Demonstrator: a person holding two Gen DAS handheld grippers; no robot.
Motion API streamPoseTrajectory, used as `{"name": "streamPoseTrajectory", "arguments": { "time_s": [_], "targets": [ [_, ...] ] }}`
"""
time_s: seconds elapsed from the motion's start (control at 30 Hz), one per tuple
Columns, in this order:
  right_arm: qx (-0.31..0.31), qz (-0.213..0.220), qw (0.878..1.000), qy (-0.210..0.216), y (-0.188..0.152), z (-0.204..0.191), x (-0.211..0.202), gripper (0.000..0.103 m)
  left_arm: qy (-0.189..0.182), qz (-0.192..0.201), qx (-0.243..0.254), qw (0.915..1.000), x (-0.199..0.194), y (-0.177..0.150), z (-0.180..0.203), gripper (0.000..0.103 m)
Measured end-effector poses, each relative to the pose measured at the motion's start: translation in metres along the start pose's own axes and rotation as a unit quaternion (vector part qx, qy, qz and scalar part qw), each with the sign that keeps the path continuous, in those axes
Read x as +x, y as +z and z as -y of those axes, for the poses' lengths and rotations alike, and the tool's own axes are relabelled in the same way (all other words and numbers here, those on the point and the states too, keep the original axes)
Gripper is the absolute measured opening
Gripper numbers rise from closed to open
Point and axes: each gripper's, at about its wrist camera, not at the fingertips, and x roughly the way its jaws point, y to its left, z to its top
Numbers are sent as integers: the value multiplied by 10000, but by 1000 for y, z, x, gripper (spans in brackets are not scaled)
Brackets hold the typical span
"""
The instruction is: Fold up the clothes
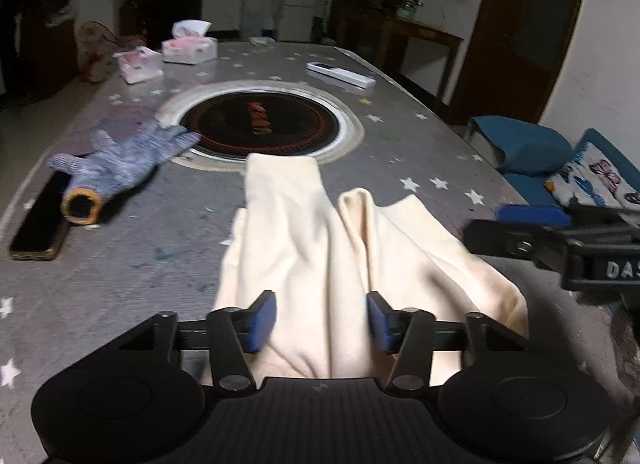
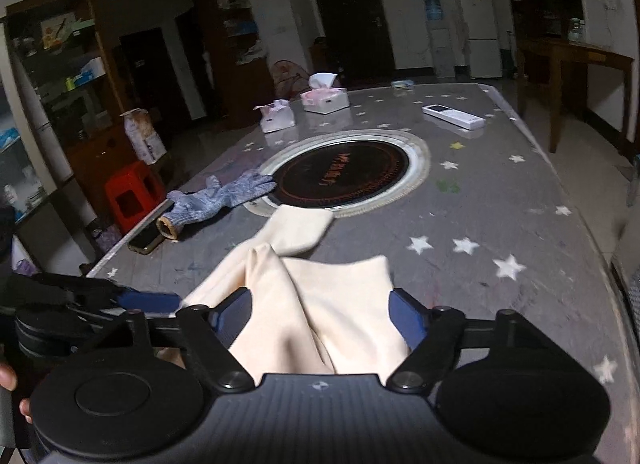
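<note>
A cream garment [image 1: 320, 248] lies rumpled on the grey star-patterned table [image 1: 168, 264], its far end reaching the round inset hotplate [image 1: 260, 121]. My left gripper [image 1: 322, 322] is open, its blue pads on either side of the near part of the cloth. My right gripper [image 2: 320, 318] is also open, straddling the same cream garment [image 2: 316, 304] from the right side. The right gripper also shows at the right edge of the left wrist view [image 1: 560, 240], and the left gripper at the left of the right wrist view [image 2: 100, 300].
A blue knit glove [image 1: 120, 159] and a dark phone [image 1: 40, 223] lie at the left. Tissue packs [image 1: 190, 47] and a white remote [image 1: 340, 73] sit at the far end. A blue chair [image 1: 520, 147] stands past the right edge, a red stool [image 2: 132, 195] to the left.
</note>
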Motion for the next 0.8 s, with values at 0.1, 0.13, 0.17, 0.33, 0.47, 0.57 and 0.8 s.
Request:
{"name": "streamPoseTrajectory", "arguments": {
  "time_s": [0.1, 0.13, 0.17, 0.33, 0.47, 0.57, 0.8],
  "targets": [
    [-79, -154, 9995, 273, 8, -4, 18, 65, -72, -35, 185, 9998, 4, -1, 2, 40],
    [-99, -204, 9992, 331, 10, -6, 24, 60, -86, -47, 230, 9997, 5, -1, 2, 36],
    [-119, -259, 9988, 386, 12, -7, 31, 59, -98, -63, 263, 9996, 5, -1, 2, 30],
    [-123, -518, 9970, 566, 20, -11, 62, 50, -140, -96, 277, 9995, 9, 0, -6, 13],
    [-146, -693, 9953, 655, 18, -12, 79, 25, -93, -12, 206, 9997, 2, 0, -12, 8],
    [-228, -638, 9960, 583, 14, -15, 78, 11, -16, 105, 81, 9999, -6, -1, -18, 6],
    [-177, -142, 9991, 346, 11, -9, 31, 6, 275, 409, -239, 9985, -39, -9, -35, 4]
  ]
}}
